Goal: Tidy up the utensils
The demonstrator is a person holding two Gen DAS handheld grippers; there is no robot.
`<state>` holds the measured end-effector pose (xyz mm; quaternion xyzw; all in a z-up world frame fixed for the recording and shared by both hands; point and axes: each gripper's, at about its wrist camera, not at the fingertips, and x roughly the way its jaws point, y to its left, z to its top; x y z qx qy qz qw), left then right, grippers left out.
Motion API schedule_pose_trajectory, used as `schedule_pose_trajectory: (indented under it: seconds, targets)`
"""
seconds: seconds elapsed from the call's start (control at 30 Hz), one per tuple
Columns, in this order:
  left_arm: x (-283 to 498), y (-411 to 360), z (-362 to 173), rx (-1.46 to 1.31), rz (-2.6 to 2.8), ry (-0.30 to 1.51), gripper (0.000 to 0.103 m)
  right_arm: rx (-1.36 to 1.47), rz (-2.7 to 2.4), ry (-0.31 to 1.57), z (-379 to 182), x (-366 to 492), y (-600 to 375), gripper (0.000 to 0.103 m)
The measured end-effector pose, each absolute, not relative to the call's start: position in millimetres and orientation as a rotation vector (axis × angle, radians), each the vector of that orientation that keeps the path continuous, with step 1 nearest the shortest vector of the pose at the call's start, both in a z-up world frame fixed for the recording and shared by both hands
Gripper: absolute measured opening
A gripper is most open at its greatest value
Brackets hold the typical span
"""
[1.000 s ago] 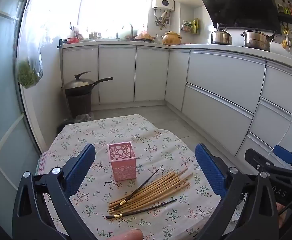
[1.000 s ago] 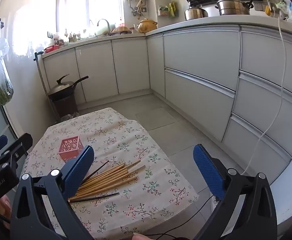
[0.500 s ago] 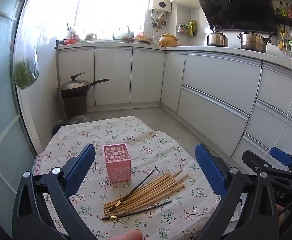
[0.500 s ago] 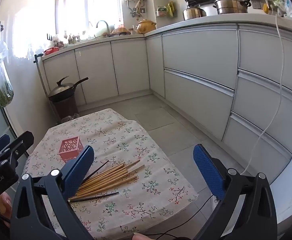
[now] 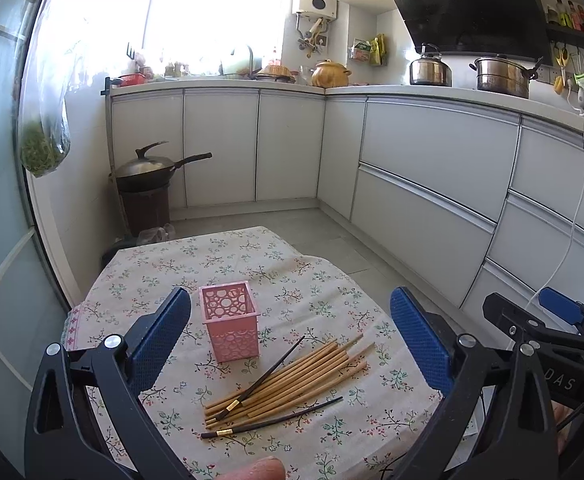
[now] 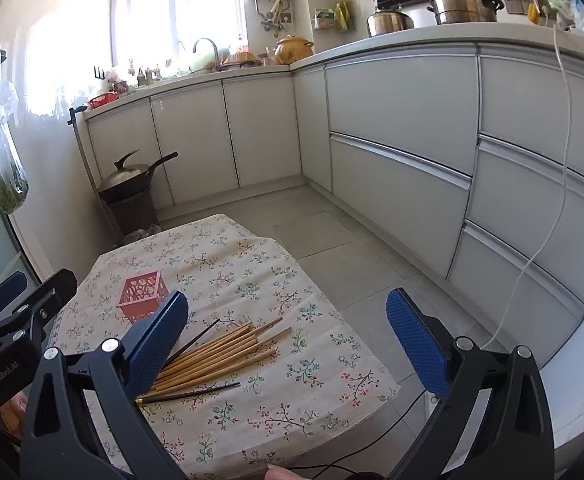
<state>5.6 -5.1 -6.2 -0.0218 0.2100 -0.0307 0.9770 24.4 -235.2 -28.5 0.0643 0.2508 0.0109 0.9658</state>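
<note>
I see a matt floral cotton-like cloth [image 5: 227,264] covering the surface. The square pink holder [image 5: 231,326] looks like perforated plastic, slightly glossy. The pale chopsticks [image 5: 292,380] look like smooth bamboo; two thin black chopsticks [image 5: 275,424] carry shiny gold bands. My left tool [image 5: 292,340] has dimpled blue rubbery pads [image 5: 159,336] on matt black plastic.

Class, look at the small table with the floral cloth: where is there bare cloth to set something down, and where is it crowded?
Free: the far half of the tablecloth beyond the pink holder, and the strip between the chopsticks and the cloth's right edge. Crowded: the near middle, where bamboo and two black chopsticks lie fanned beside the holder.
</note>
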Motion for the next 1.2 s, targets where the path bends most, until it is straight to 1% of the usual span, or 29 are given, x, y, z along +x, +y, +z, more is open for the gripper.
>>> schedule_pose_trajectory:
  seconds: [1.2]
  targets:
    - [9.9,-5.8,-10.1,-0.037,-0.057,0.432,0.096,0.138,0.024,0.527,-33.1,26.6,-234.2,0.097]
